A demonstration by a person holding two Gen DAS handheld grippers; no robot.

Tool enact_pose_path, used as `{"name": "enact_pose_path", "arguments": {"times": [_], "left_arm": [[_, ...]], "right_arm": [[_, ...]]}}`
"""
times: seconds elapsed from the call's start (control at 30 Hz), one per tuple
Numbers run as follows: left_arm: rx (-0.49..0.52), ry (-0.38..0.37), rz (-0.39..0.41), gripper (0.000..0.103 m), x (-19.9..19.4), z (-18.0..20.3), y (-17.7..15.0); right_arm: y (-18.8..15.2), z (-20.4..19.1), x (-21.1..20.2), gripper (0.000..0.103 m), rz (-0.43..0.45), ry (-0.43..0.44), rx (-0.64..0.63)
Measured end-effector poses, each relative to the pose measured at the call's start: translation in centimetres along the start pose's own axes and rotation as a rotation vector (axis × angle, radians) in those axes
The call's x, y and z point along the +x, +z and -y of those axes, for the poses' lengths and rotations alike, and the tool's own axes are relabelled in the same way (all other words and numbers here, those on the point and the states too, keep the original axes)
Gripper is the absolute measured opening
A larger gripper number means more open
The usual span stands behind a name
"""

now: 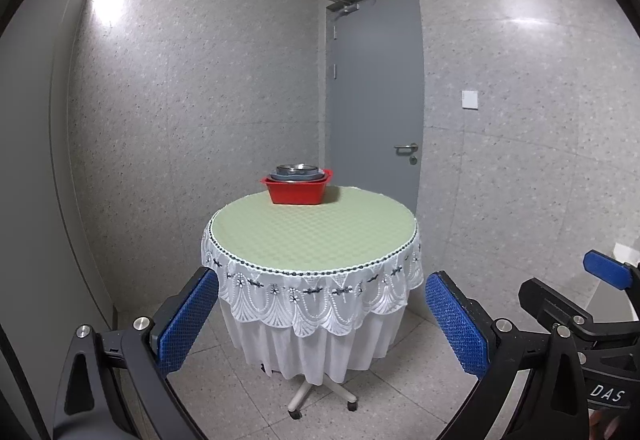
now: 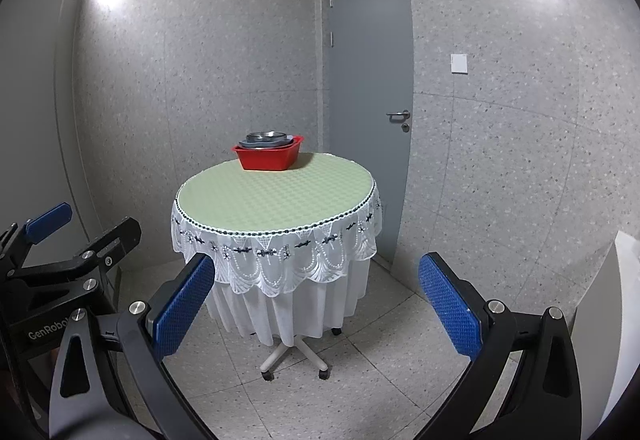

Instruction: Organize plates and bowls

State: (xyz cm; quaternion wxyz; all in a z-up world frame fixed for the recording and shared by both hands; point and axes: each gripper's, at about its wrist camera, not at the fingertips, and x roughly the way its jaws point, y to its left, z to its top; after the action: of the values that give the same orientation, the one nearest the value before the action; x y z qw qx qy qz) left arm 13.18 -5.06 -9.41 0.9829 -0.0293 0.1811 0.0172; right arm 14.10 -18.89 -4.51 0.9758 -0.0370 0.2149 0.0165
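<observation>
Just one red basin (image 1: 297, 190), dishes (image 1: 296, 172) inside.

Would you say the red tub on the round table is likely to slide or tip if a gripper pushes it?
The red tub looks rigid plastic with a broad flat base, so tipping seems unlikely. It sits on the textured green tablecloth, which probably resists sliding. The stacked metal dishes inside likely add weight and may rattle.

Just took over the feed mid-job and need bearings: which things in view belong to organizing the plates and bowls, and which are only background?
Job:
- red basin at the table's far edge
- stacked dishes inside it, metal bowl on top
- left gripper, open
- right gripper, open

Background:
- round table with lace cloth
- grey door, shut
- wall switch
</observation>
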Motion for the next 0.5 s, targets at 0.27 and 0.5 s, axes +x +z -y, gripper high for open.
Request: {"name": "enact_pose_path", "arguments": {"times": [0.27,0.5], "left_arm": [[0.003,0.001,-0.002,0.102,1.2,0.4,-0.2],[0.006,0.002,0.001,0.102,1.8,0.8,-0.3]], "right_arm": [[-0.1,0.7,0.5,0.103,-0.005,0.001,0.001],[0.0,1.4,1.0,0.103,-0.006,0.000,0.003]]}}
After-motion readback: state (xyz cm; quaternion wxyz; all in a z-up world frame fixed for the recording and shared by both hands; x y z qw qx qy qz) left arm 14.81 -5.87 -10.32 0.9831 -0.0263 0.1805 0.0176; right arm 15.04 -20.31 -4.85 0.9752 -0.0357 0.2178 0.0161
